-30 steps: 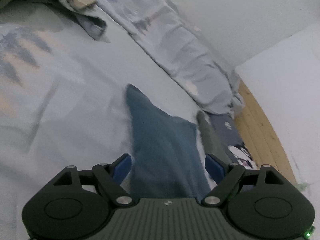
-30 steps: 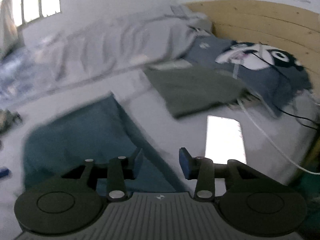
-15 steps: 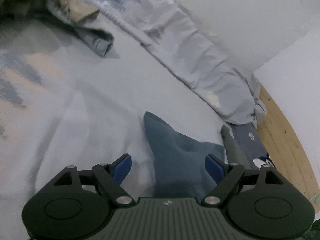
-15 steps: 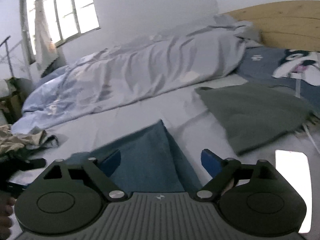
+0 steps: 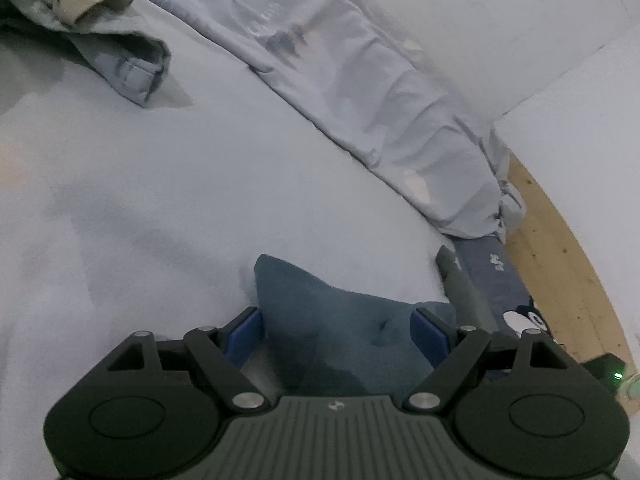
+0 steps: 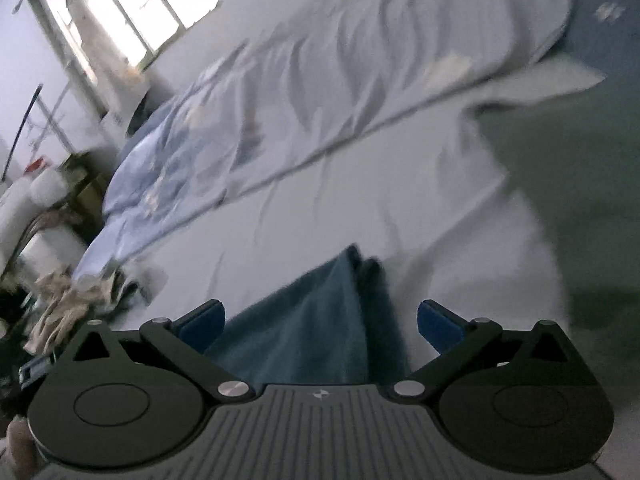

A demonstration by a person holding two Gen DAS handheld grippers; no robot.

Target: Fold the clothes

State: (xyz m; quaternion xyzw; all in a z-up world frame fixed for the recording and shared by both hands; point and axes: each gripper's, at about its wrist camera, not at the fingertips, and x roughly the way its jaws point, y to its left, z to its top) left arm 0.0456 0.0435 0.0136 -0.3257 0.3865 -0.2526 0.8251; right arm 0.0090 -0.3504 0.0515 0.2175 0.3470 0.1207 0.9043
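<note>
A teal-blue folded garment (image 5: pixel 340 320) lies on the pale bed sheet (image 5: pixel 180 200), one corner pointing away from me. My left gripper (image 5: pixel 338 330) is open, its blue-padded fingers (image 5: pixel 244 332) on either side of the cloth without pinching it. In the right wrist view the same blue garment (image 6: pixel 316 328) runs up between the spread blue pads of my right gripper (image 6: pixel 320 322), which is open too. A grey-green garment (image 6: pixel 580 184) lies flat to the right on the bed; only its edge (image 5: pixel 464 288) shows in the left wrist view.
A rumpled light-blue duvet (image 5: pixel 360 80) runs along the wall side of the bed. A heap of beige and grey clothes (image 5: pixel 80 20) sits far left. A dark printed pillow (image 5: pixel 500 284) and the wooden headboard (image 5: pixel 560 272) lie to the right. A window (image 6: pixel 152 8) is far left.
The right gripper went from nearly shut to wide open and swung left, away from the pillow. The left gripper stayed open and drew back, so less blue cloth shows ahead of it.
</note>
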